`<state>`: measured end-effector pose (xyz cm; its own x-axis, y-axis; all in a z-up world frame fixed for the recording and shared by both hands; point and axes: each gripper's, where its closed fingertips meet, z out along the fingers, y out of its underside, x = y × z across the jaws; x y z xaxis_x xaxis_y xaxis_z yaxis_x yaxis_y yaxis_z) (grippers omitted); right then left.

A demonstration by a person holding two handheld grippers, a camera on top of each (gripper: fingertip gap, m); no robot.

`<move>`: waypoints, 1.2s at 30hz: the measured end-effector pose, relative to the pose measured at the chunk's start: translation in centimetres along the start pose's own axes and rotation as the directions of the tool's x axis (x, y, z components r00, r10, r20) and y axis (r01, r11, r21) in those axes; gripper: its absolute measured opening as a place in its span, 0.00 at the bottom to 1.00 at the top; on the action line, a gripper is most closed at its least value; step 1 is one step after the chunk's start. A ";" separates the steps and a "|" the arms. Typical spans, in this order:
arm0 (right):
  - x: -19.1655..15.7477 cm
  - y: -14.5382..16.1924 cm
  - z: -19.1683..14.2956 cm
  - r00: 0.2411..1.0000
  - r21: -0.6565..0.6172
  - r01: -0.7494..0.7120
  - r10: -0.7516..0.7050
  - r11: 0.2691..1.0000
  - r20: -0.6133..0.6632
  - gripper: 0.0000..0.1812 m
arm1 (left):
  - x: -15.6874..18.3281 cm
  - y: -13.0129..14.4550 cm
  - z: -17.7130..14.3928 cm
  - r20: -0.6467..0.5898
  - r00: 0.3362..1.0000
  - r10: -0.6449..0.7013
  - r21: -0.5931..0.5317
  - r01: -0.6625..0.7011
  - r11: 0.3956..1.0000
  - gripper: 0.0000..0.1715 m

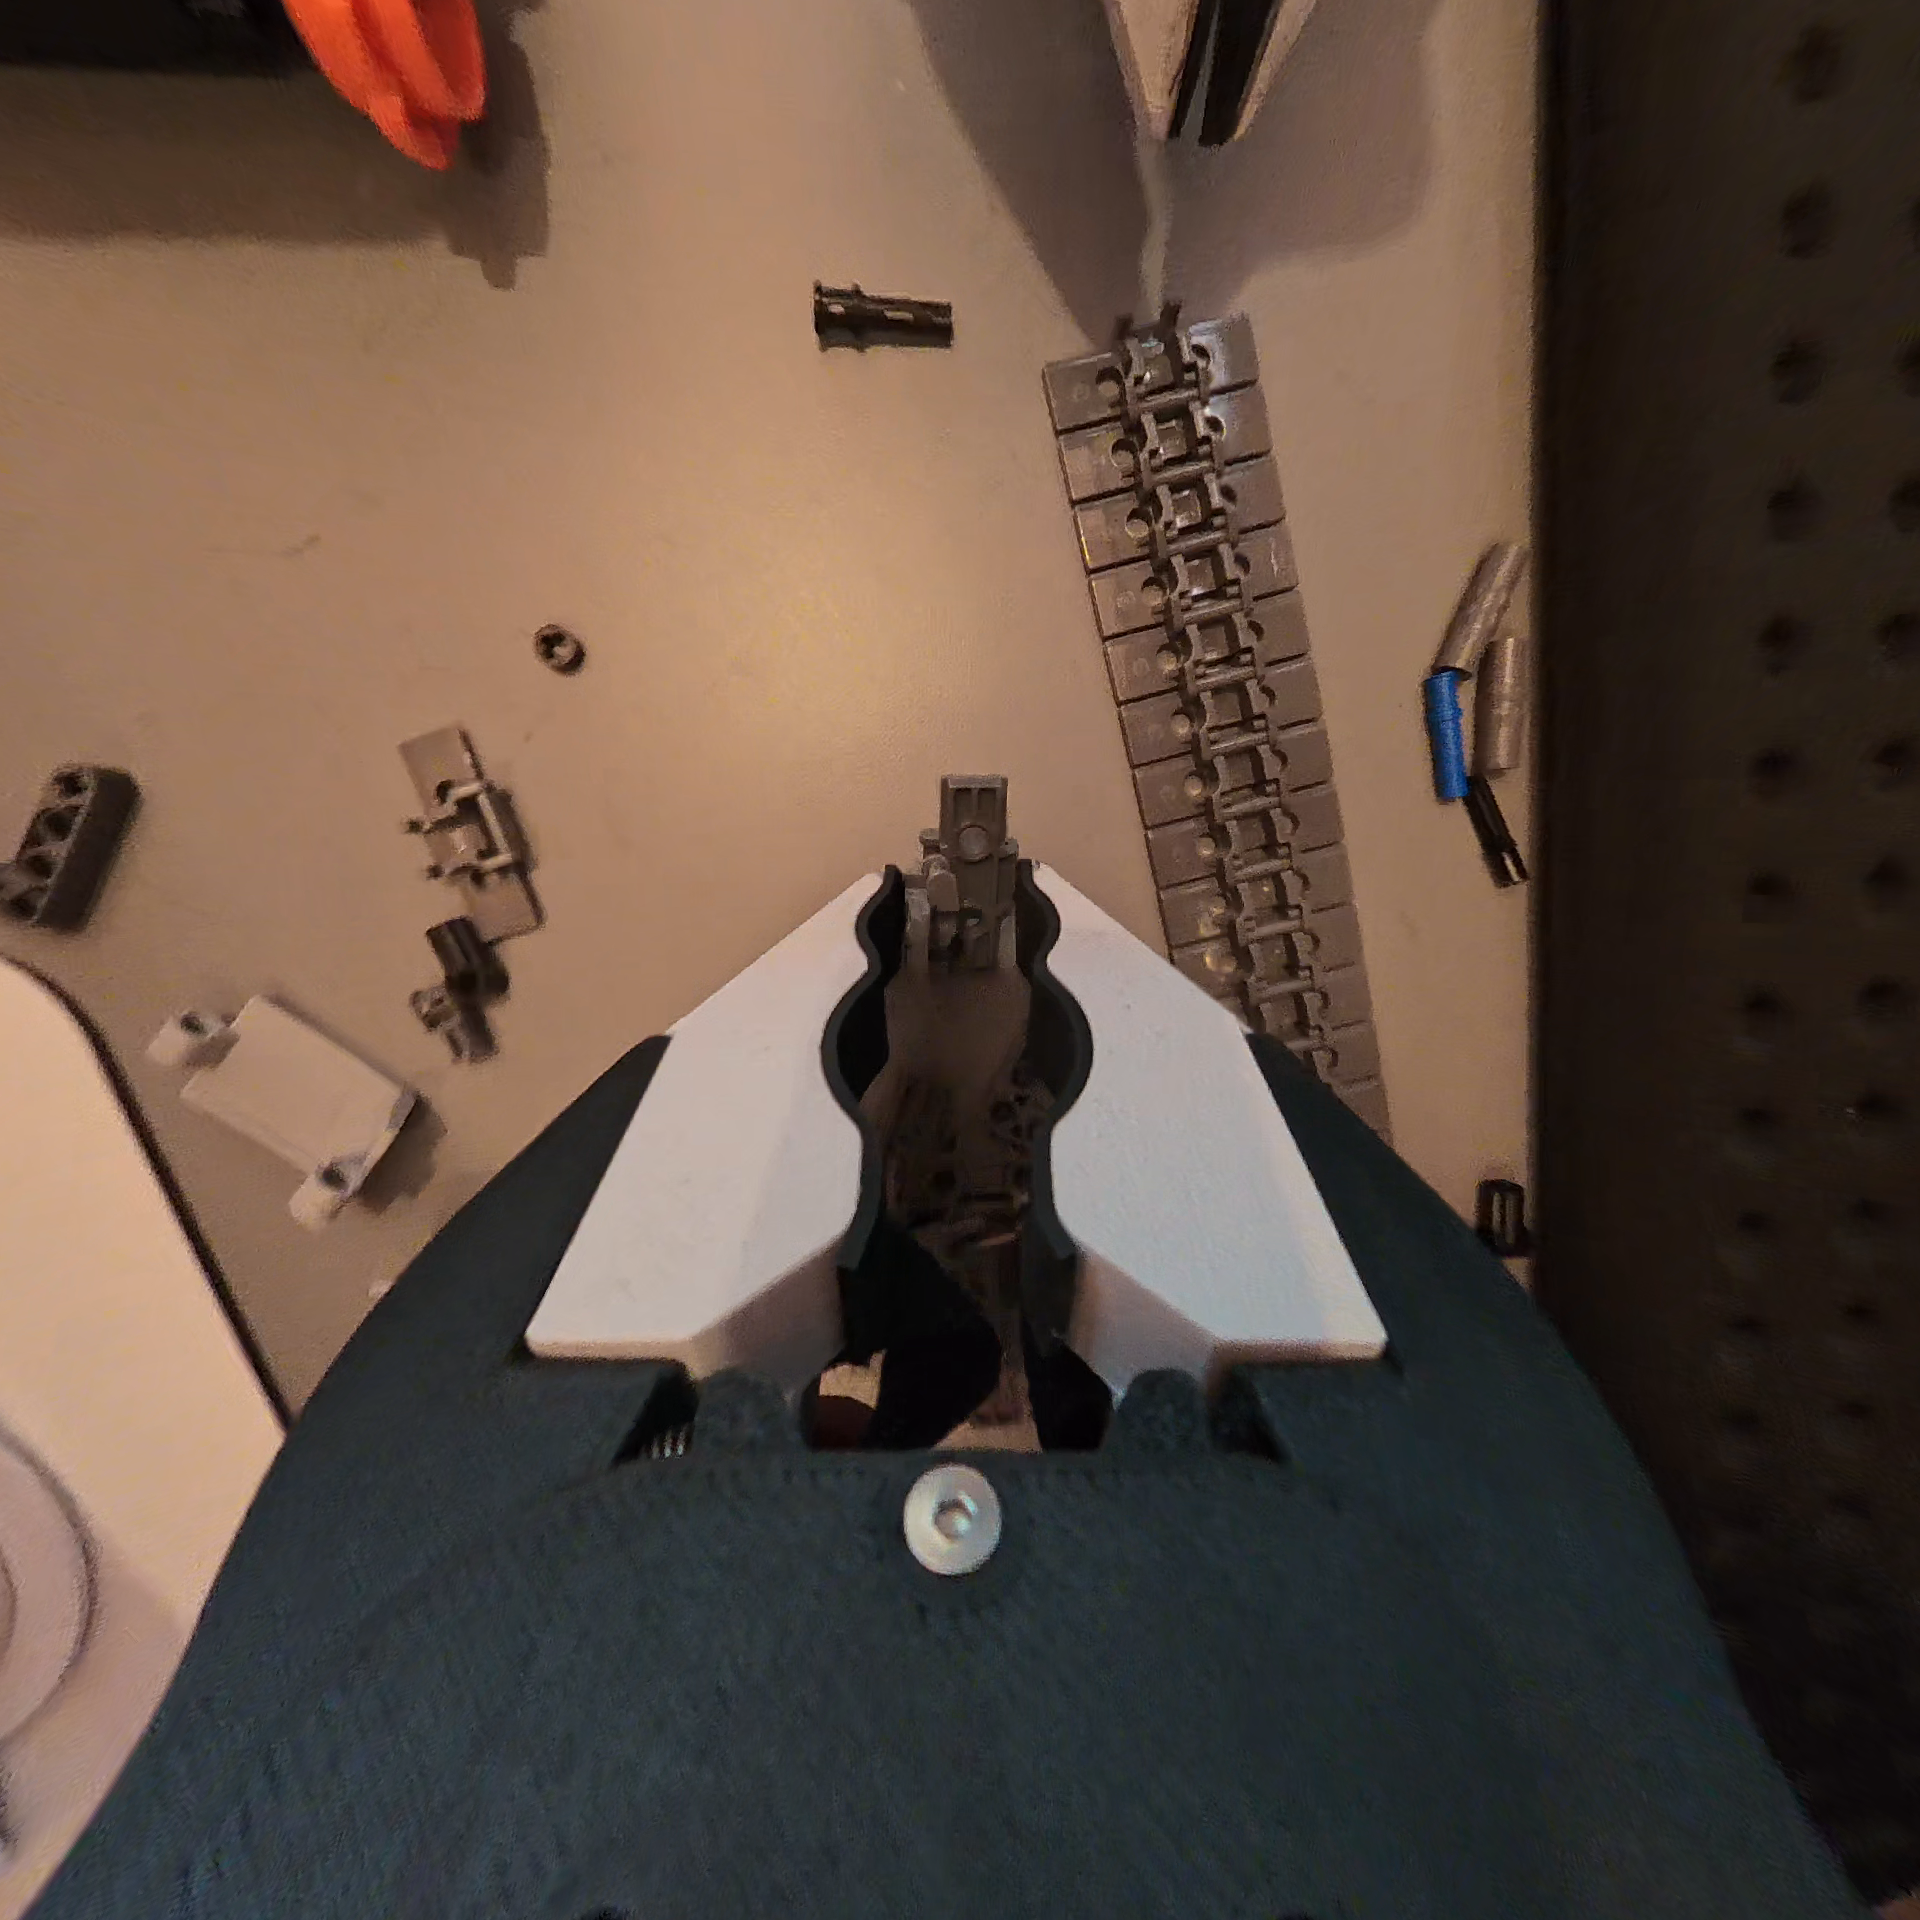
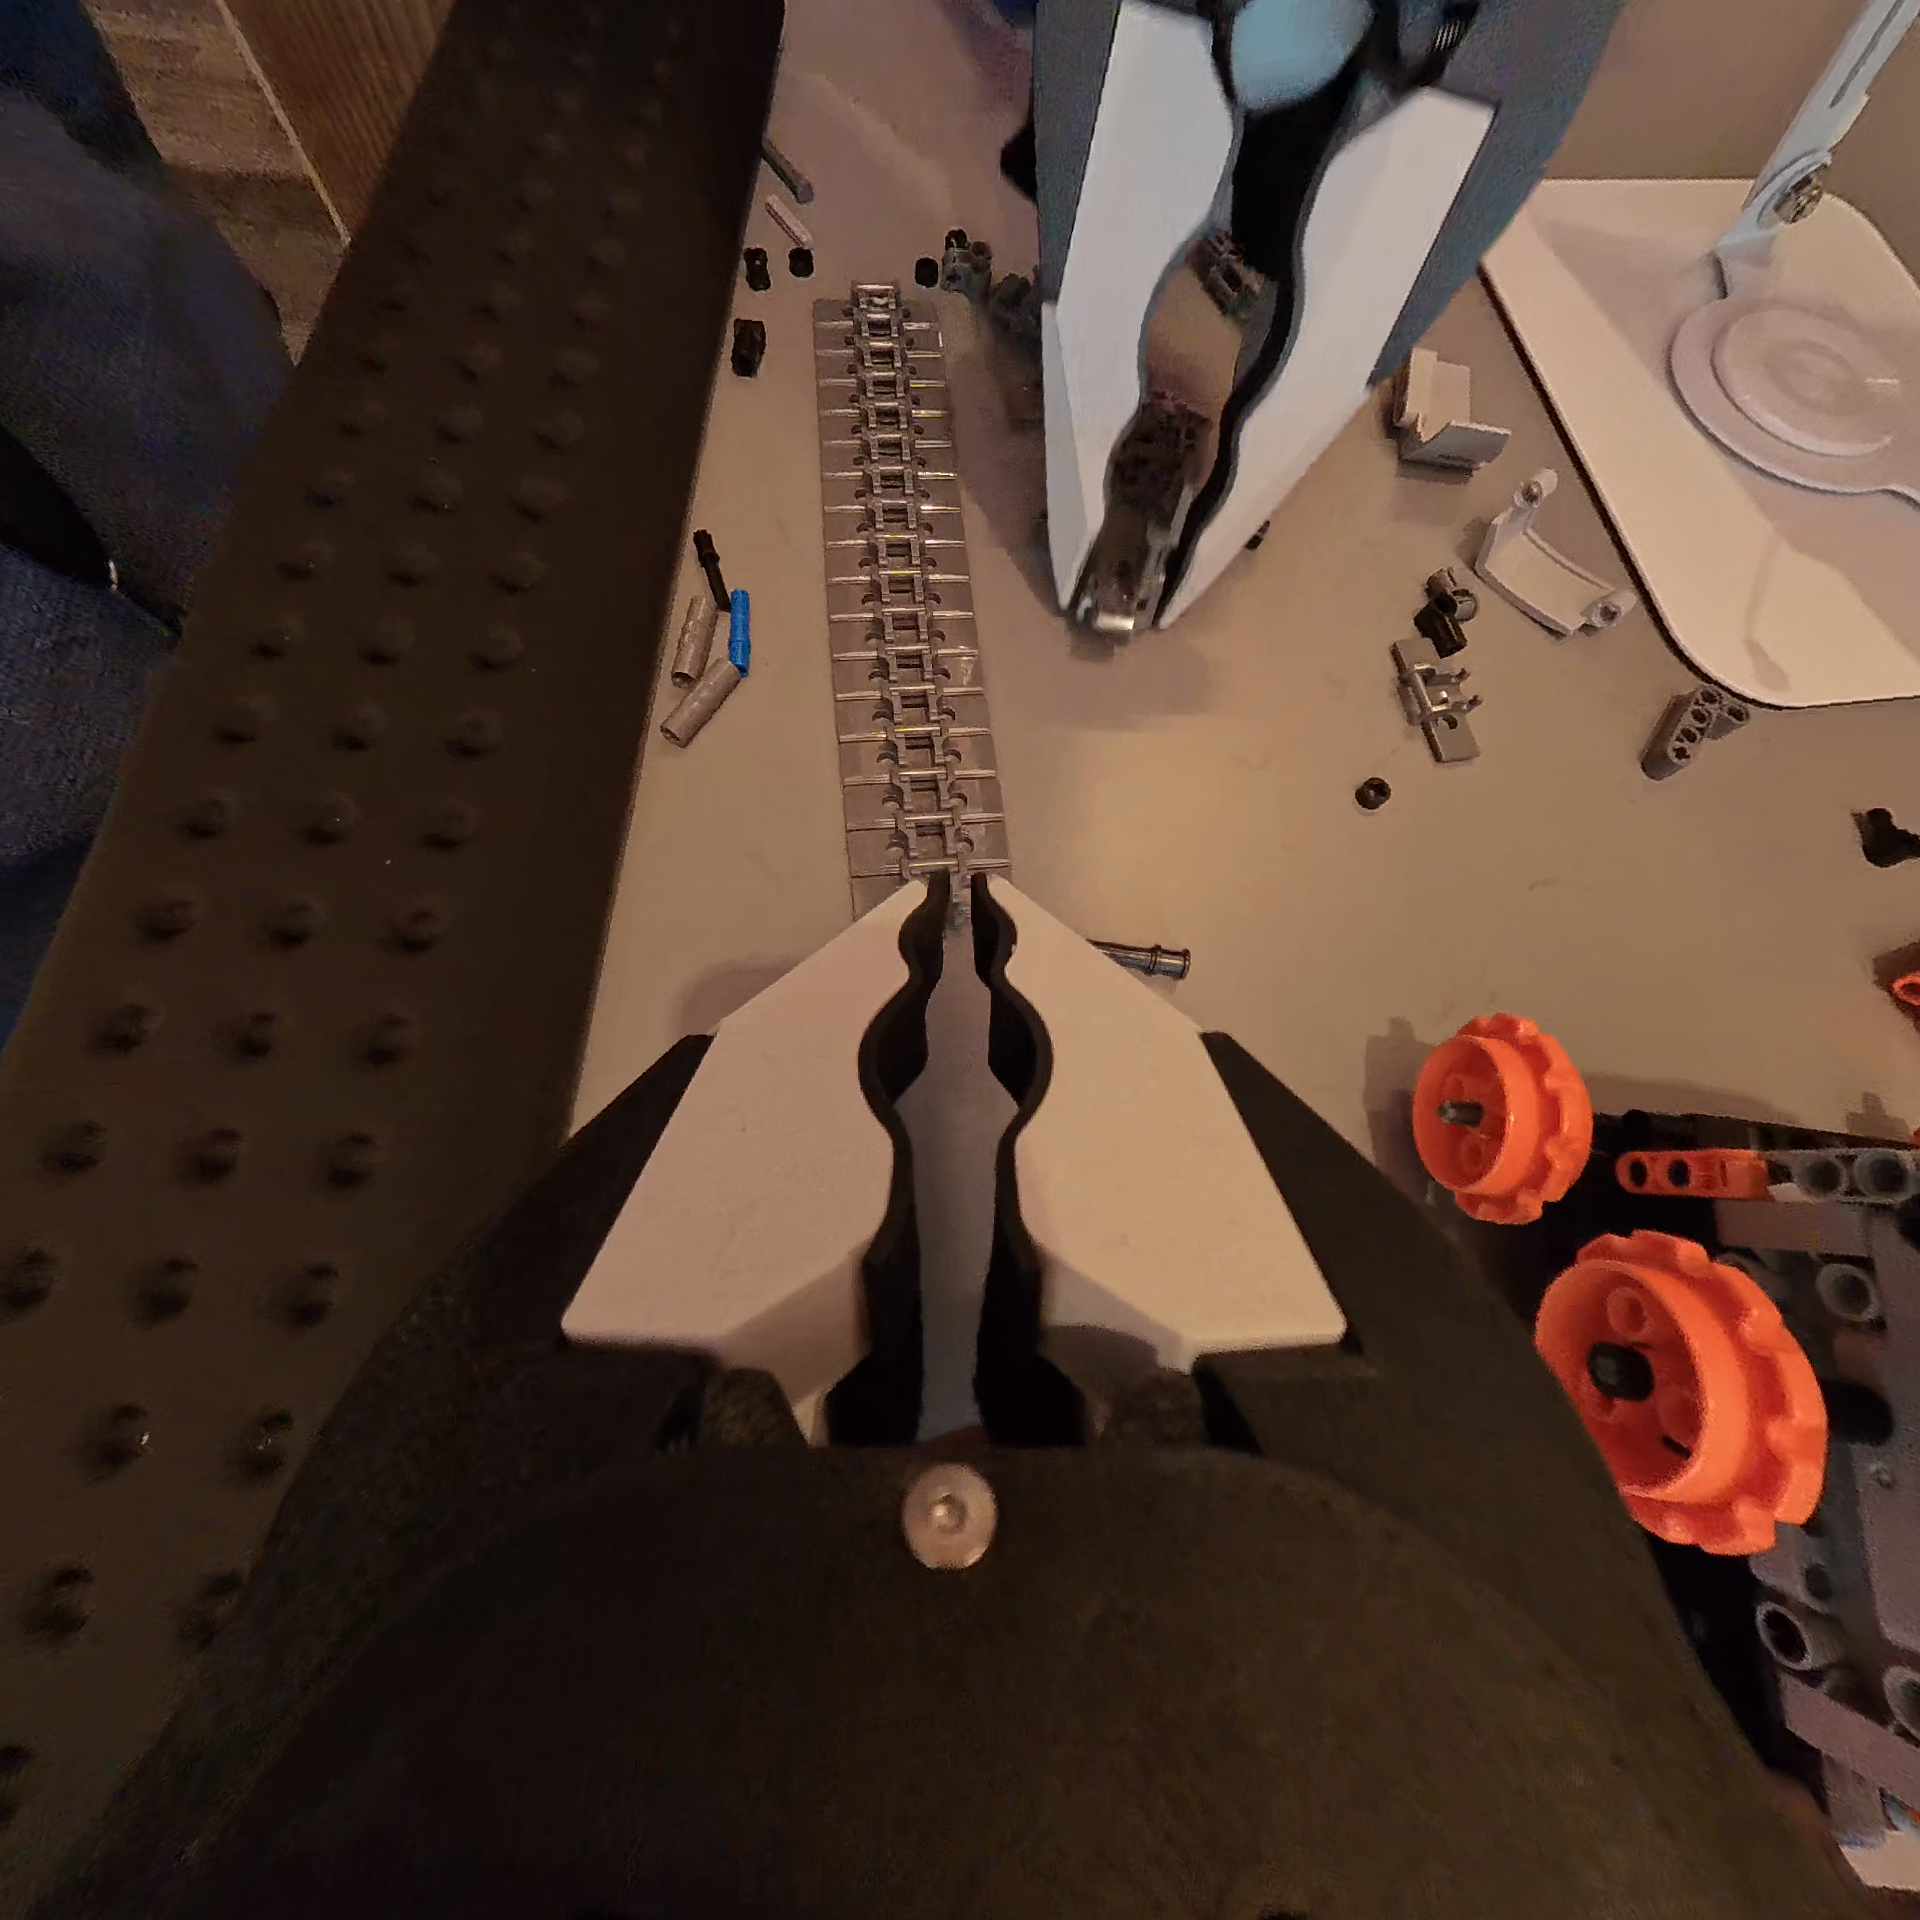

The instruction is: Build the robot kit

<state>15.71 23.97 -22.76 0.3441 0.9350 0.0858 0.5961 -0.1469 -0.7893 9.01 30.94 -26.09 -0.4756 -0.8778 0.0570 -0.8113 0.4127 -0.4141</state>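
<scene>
My left gripper (image 1: 961,894) is shut on a single grey track link (image 1: 974,831) that sticks out past the fingertips, held above the table. It also shows in the right wrist view (image 2: 1117,613), pointing down beside the chain. A long grey track chain (image 1: 1195,665) lies flat on the beige table, to the right of my left gripper. My right gripper (image 2: 961,899) is shut on the end link of that chain (image 2: 904,582). In the left wrist view the right gripper (image 1: 1174,135) meets the chain's far end.
A black studded baseplate (image 2: 364,727) runs along the chain's side. Two orange wheels (image 2: 1501,1132) sit on a grey build. A white stand base (image 2: 1714,416), a loose track link (image 1: 473,821), a blue pin (image 1: 1446,732), a white panel (image 1: 291,1101) and small black pins lie around. The grippers' ends are close to 11 centimeters from one another. It is some 8 centimeters from my left tips to the blue pin (image 1: 1446,732). The right camera catches it too, in the right wrist view (image 2: 739,636).
</scene>
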 end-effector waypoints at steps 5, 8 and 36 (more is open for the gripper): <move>0.2 0.0 0.7 1.000 -0.014 -0.009 0.008 1.000 -0.013 0.03 | -0.7 -0.8 0.4 0.053 0.998 0.021 0.013 -0.021 1.000 0.19; 0.8 -0.1 1.2 0.999 -0.021 -0.020 0.019 1.000 -0.043 0.05 | -1.0 -0.9 -0.5 0.094 0.996 0.005 0.032 -0.008 0.999 0.23; 4.7 -5.9 -0.1 0.929 0.327 -0.291 0.347 0.899 -0.128 0.18 | -2.5 -8.3 -8.2 0.243 0.933 -0.266 0.684 0.030 0.729 0.02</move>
<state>13.88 29.24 -17.64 0.6195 0.7763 -0.1167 0.1983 -0.2986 -0.9335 14.09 31.69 -15.32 -0.1453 -0.9877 -0.0575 -0.3731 0.1085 -0.9214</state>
